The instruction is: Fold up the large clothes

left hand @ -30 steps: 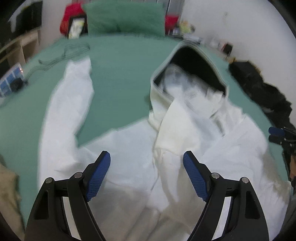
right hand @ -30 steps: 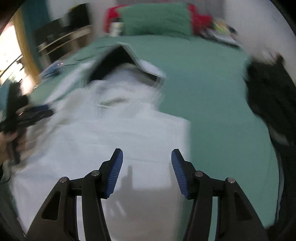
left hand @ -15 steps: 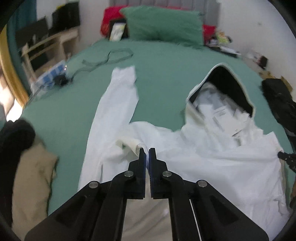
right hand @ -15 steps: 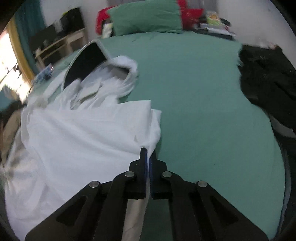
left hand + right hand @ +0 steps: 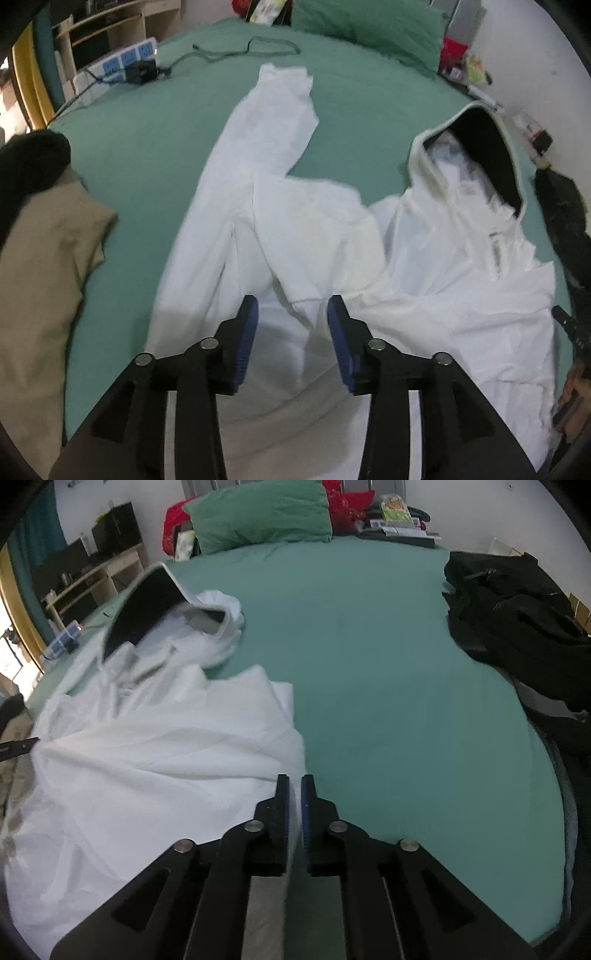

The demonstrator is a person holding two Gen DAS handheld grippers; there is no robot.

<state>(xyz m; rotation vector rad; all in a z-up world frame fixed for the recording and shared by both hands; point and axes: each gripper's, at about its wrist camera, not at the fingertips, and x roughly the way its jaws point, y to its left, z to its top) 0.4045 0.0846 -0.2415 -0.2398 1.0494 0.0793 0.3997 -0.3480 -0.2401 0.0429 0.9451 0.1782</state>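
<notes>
White fabric of a large hooded garment (image 5: 332, 236) is lying spread across the green bed sheet (image 5: 155, 147), with one long sleeve (image 5: 266, 122) stretching toward 12 o'clock in the left wrist view and the dark-lined hood (image 5: 484, 155) lying open toward 2 o'clock. The left hand-held gripper (image 5: 291, 332) is hovering over the garment's body near 6 o'clock, released, its blue-padded fingers (image 5: 245, 332) standing apart with rumpled cloth showing between them. In the right wrist view the right hand-held gripper (image 5: 294, 805) is clenching a thin edge of the white garment (image 5: 155, 753) between its nearly closed fingers (image 5: 282, 805); the cloth is fanning out toward 9 o'clock, and the hood (image 5: 147, 605) is lying toward 11 o'clock. A pile of black clothing (image 5: 517, 627) is resting on the bed toward 2 o'clock, well apart from the garment. A green pillow (image 5: 258, 513) is sitting at the head of the bed at 12 o'clock. A tan folded cloth (image 5: 40, 280) is lying at 9 o'clock in the left wrist view, beside the sleeve but apart from it. A white and blue power strip (image 5: 122, 62) with a dark cable is lying toward 11 o'clock.
</notes>
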